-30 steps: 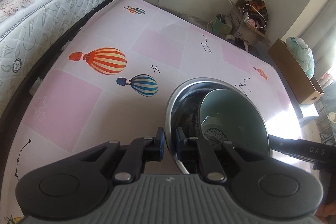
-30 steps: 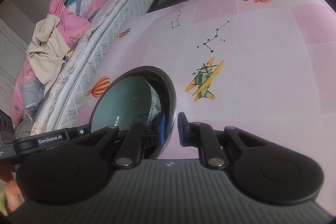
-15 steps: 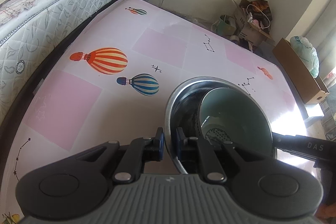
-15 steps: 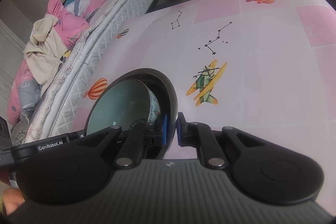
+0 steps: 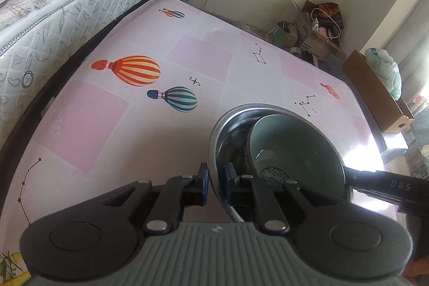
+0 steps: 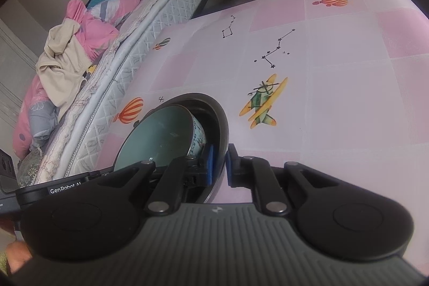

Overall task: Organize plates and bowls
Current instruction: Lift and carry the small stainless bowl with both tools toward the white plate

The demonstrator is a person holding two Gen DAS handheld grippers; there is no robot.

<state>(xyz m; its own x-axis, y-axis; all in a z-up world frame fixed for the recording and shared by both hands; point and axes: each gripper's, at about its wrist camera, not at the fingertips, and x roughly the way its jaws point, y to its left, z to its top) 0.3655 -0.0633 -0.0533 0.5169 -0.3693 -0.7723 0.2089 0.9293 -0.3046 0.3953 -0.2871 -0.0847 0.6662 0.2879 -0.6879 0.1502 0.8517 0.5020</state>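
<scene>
A steel bowl (image 5: 228, 122) holds a smaller teal ceramic bowl (image 5: 295, 149) tilted inside it, above the pink patterned table (image 5: 203, 58). My left gripper (image 5: 215, 178) is shut on the steel bowl's near rim. In the right wrist view the steel bowl (image 6: 214, 109) looks dark, with the teal bowl (image 6: 161, 136) inside. My right gripper (image 6: 219, 165) is shut on the opposite rim. Both grippers hold the stack together.
A bed with a quilted mattress (image 5: 67, 4) and piled bedding (image 6: 80, 44) runs along the table's left side. Cardboard boxes and bags (image 5: 321, 26) stand on the floor past the far corner, and a long box (image 5: 375, 93) beside the right edge.
Both grippers and the bowl stack have shifted slightly toward the near side of the table. The grips are unchanged.
</scene>
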